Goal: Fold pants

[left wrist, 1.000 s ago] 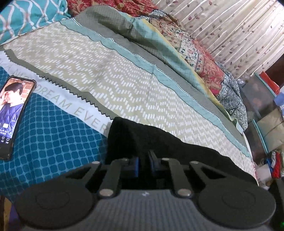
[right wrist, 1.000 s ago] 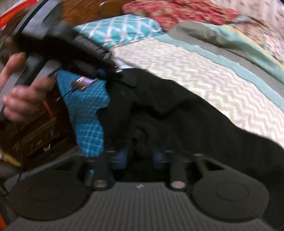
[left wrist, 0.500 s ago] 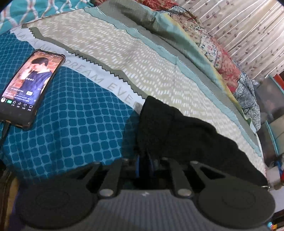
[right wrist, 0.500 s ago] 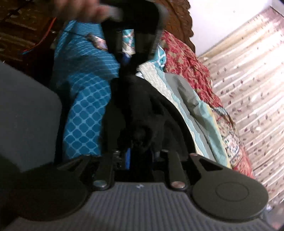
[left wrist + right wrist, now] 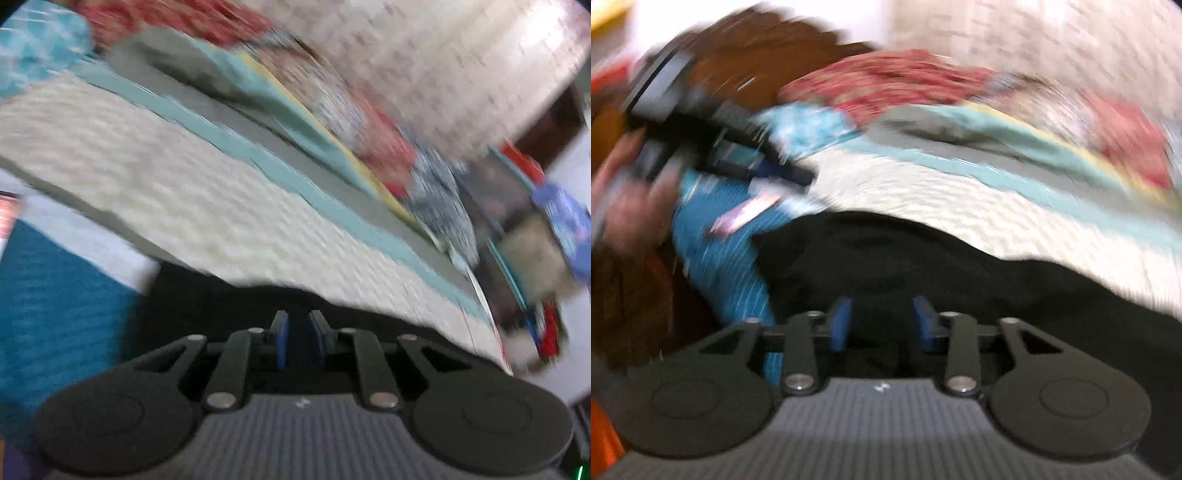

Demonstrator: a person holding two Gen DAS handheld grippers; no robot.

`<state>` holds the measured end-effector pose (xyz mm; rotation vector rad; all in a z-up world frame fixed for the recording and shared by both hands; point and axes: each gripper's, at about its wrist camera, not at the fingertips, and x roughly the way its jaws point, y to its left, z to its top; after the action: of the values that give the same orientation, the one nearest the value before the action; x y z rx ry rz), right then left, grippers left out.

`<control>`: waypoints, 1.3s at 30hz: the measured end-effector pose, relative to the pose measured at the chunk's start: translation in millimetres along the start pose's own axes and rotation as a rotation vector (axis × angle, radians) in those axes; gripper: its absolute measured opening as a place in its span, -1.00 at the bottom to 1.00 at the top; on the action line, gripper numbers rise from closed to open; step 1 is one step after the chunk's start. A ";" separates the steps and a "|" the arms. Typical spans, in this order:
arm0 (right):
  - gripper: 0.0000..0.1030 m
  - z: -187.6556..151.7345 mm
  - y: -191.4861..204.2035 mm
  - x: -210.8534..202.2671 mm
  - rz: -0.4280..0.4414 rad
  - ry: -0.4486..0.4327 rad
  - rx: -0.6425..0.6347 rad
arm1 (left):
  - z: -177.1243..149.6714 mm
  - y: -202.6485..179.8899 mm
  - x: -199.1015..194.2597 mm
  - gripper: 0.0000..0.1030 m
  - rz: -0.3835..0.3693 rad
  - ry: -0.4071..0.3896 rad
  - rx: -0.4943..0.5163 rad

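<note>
The left gripper (image 5: 299, 341) has its blue-padded fingers (image 5: 282, 343) set narrow, with only a dark slot between them; black fabric lies directly behind that slot, and the motion blur leaves it impossible to tell whether cloth is pinched there or not. The right gripper (image 5: 882, 325) has its fingers (image 5: 841, 325) spread wide, and nothing sits between the pads. The black pants (image 5: 923, 273) lie in a low, rumpled heap on the bed just ahead of both grippers, spreading from the blue patterned part of the bedspread (image 5: 716, 243) onto its cream zigzag part (image 5: 184, 192). In the right wrist view the left gripper appears at upper left, gripped by the person's left hand (image 5: 631, 206), and it hangs above the blue section of the bed; a phone (image 5: 746, 216) lies on that blue section just beyond the heap. Farther back, a teal and grey band crosses the bedspread, a red floral quilt (image 5: 897, 85) lies bunched along the far side, and a pale patterned curtain (image 5: 424, 55) hangs behind it
</note>
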<state>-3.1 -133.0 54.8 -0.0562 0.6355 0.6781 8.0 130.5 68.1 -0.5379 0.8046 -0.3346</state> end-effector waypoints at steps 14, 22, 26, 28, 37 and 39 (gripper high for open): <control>-0.51 -45.2 -7.2 16.0 0.002 0.156 0.250 | -49.3 11.8 58.7 -0.79 0.139 0.227 0.036; -0.31 -41.8 35.2 18.5 -0.076 0.137 -0.139 | -44.3 27.7 64.5 -0.84 0.099 0.244 -0.059; -0.35 -39.6 25.5 33.6 -0.122 0.158 -0.154 | -46.7 22.6 65.0 -0.84 0.111 0.242 -0.036; -0.85 -34.7 17.7 29.6 -0.089 0.173 -0.124 | -46.8 22.1 64.3 -0.84 0.110 0.243 -0.036; -0.85 -51.4 25.4 0.5 -0.054 0.246 -0.176 | -52.9 12.2 61.3 -0.84 0.145 0.233 0.038; -0.82 -55.3 23.5 3.8 -0.060 0.242 -0.156 | -52.5 7.8 59.7 -0.84 0.157 0.234 0.059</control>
<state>-44.3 -126.1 11.4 -0.3050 0.8085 0.6668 8.0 91.3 -1.5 -0.3816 1.0534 -0.2787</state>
